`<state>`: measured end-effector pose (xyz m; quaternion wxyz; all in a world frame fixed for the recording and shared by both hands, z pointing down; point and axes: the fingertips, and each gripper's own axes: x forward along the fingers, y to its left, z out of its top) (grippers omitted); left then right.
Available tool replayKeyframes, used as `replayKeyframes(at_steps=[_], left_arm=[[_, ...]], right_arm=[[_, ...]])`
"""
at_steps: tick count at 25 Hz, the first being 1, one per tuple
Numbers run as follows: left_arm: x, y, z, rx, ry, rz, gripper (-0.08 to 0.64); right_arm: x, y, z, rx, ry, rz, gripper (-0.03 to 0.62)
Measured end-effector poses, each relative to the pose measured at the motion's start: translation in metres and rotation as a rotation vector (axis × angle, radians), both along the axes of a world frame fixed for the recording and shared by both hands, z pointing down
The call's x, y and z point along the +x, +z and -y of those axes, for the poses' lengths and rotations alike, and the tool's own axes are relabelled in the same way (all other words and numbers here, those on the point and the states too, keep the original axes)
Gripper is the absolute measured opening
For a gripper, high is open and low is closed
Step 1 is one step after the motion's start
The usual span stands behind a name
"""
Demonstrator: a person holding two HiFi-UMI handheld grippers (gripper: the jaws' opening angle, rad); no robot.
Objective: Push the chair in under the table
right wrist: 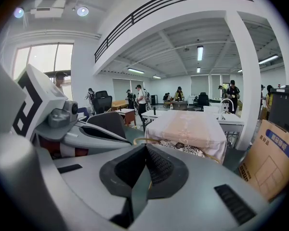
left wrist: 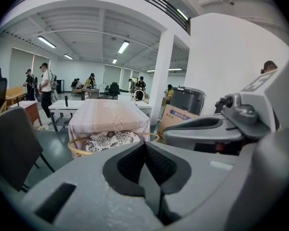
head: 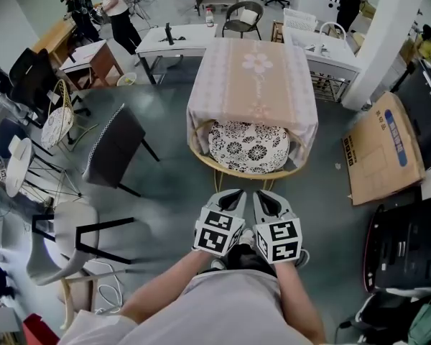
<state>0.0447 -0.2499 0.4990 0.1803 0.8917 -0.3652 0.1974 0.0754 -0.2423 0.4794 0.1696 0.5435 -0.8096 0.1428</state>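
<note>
A rattan chair (head: 201,158) with a black-and-white flowered cushion (head: 248,146) stands partly under a table (head: 255,77) draped in a pale pink cloth. Its curved rim juts out on my side. The same chair shows in the left gripper view (left wrist: 77,150) and the right gripper view (right wrist: 149,141), beyond the jaws. My left gripper (head: 233,195) and right gripper (head: 266,197) are side by side just short of the chair's rim, both shut with nothing between the pads. They are apart from the chair.
A dark chair (head: 115,146) stands left of the table. A cardboard box (head: 382,149) lies at right beside black cases (head: 406,246). White desks (head: 174,40) and several people stand behind the table. More chairs (head: 65,243) crowd the near left.
</note>
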Motion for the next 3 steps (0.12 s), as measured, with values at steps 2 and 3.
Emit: replayKeyframes(at_steps=[2,3], left_arm=[[0.0010,-0.0001,-0.0001,0.000,0.001,0.002,0.006],[0.0014,0.0000,-0.0002,0.001,0.001,0.003,0.006]], right_arm=[[0.0003,0.0000,-0.0002,0.000,-0.002,0.000,0.003],[0.0004,0.0000,-0.0003,0.000,-0.003,0.000,0.003]])
